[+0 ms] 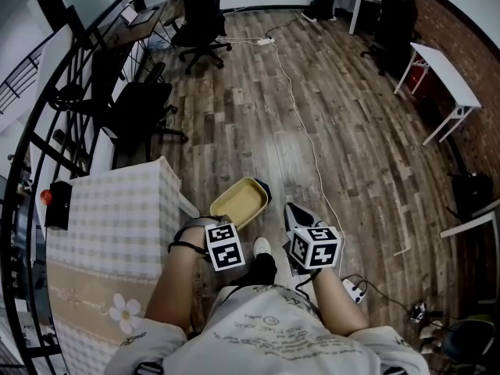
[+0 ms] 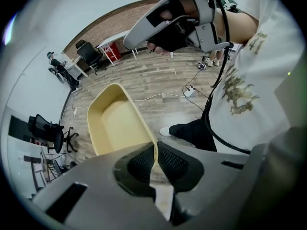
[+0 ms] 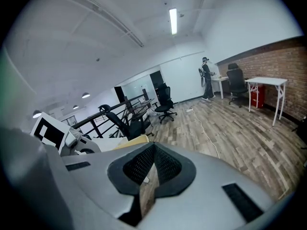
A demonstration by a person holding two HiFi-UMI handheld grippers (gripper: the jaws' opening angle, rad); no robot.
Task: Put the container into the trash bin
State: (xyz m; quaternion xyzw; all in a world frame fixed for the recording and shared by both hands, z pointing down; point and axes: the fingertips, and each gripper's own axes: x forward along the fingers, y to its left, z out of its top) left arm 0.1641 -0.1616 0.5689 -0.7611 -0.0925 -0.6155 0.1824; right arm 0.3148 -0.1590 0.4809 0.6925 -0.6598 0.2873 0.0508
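A pale yellow oblong container (image 1: 238, 201) hangs over the wooden floor in front of my legs. In the left gripper view the container (image 2: 115, 123) is empty, and my left gripper (image 2: 156, 150) is shut on its near rim, which runs between the pads. The left gripper (image 1: 223, 219) points steeply down. My right gripper (image 1: 291, 208) is just to the right, apart from the container, its jaws (image 3: 153, 150) shut with nothing between them. A dark rounded thing (image 1: 263, 187) shows past the container's far end; I cannot tell what it is.
A table with a checked cloth (image 1: 117, 209) stands close on the left, beside a black railing (image 1: 47, 131). A white cable (image 1: 301, 116) runs down the floor to a power strip (image 1: 353, 290). Office chairs (image 1: 203, 22) and white tables (image 1: 441, 76) stand further off.
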